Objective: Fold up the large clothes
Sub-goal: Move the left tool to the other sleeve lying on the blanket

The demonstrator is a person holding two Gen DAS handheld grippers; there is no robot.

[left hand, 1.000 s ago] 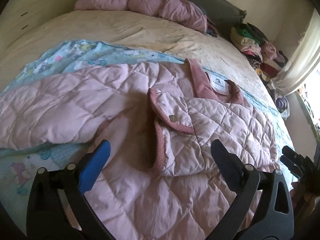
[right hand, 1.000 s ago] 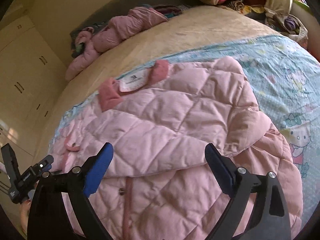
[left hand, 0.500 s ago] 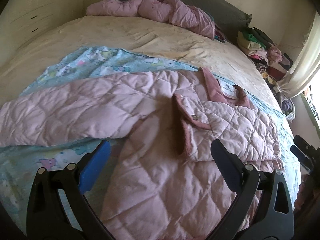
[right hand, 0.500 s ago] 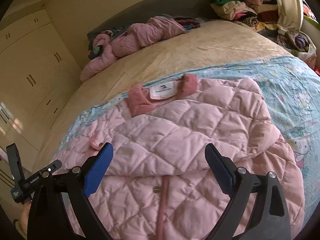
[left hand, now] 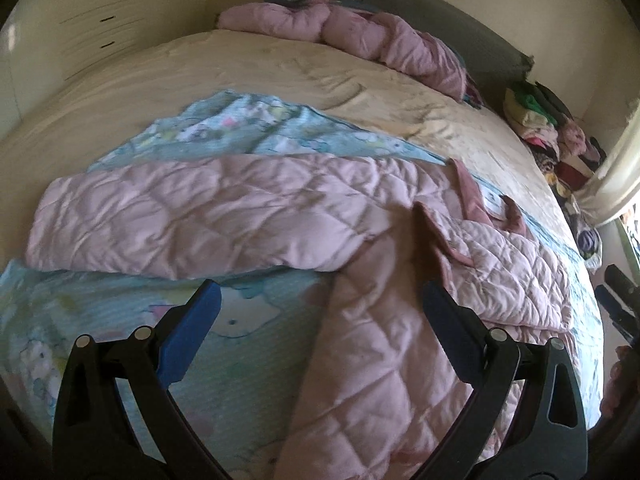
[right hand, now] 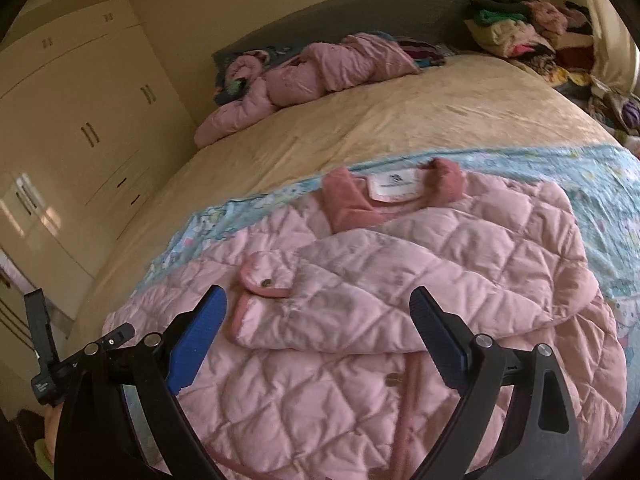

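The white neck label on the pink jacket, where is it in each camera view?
Left wrist: the label is right of centre, a sliver between the collar flaps.
Right wrist: the label is upper centre, facing the camera, between the collar flaps.
Shared landmark: the crumpled pink coat by the headboard.

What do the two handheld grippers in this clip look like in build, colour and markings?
Both match. The left gripper and right gripper each have two black plastic arms with triangular cut-outs and round silver rivets. Each arm ends in a blue ribbed finger pad. In the right wrist view, the left unit's black side part carries small white print, too small to read. No cables or sleeves show.
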